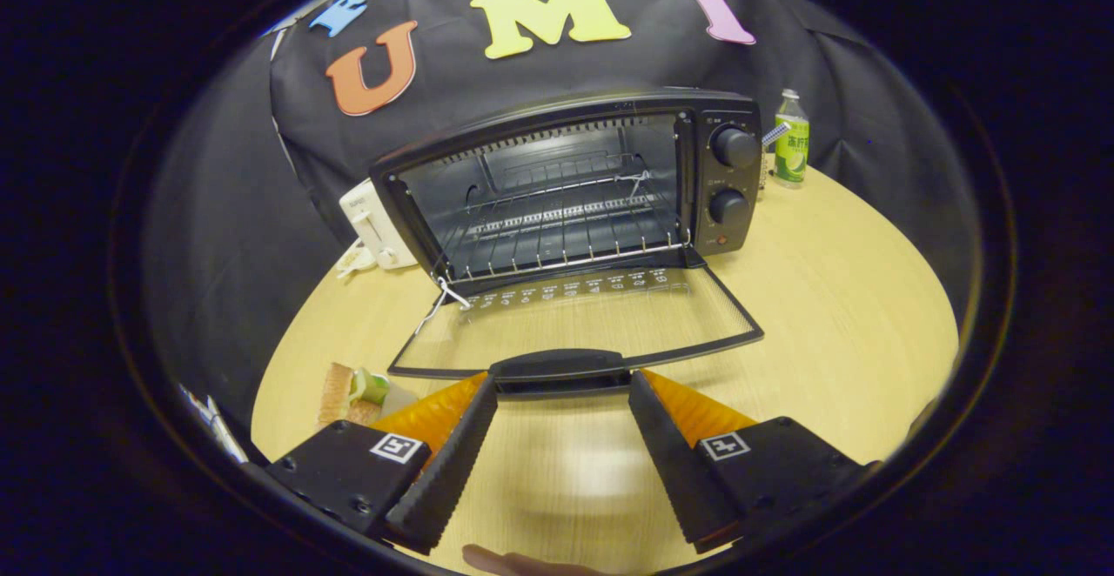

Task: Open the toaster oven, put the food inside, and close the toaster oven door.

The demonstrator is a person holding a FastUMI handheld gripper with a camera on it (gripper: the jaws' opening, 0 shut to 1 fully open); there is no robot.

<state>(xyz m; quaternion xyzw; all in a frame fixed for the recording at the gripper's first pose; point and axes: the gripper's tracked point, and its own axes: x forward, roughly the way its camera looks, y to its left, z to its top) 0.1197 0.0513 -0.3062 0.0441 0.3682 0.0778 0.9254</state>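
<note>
gripper view: toaster oven [574, 184] sat on the round wooden table [835, 298], its cavity open and the wire rack [557, 228] inside bare, nothing on it. glass door [574, 319] was swung fully down, lying nearly flat toward the camera, with the door handle [561, 369] at its near edge. tongs [563, 389] were spread wide, fingertips flanking the handle, one tip at each end of it; looked like they touched or sat just beside the handle ends, couldn't tell if there was any real squeeze, so called it open and holding nothing. two knobs [733, 177] on the oven's right panel. food [352, 391], looked like a sandwich with a green bit, lay on the table just beyond the left finger and near the door's left corner, well outside the oven. white appliance [376, 226] stood behind the oven's left side; green-labelled bottle [791, 139] stood beyond its right side. a fingertip of the person [513, 561] peeked in below the tongs.

progress judgement: step one done, the door was open. left to do: move off the handle, grab the food, place it on the rack, then lift the door shut. roughly a third through. food was low and flat, so pickup would likely need a careful low approach.
</note>
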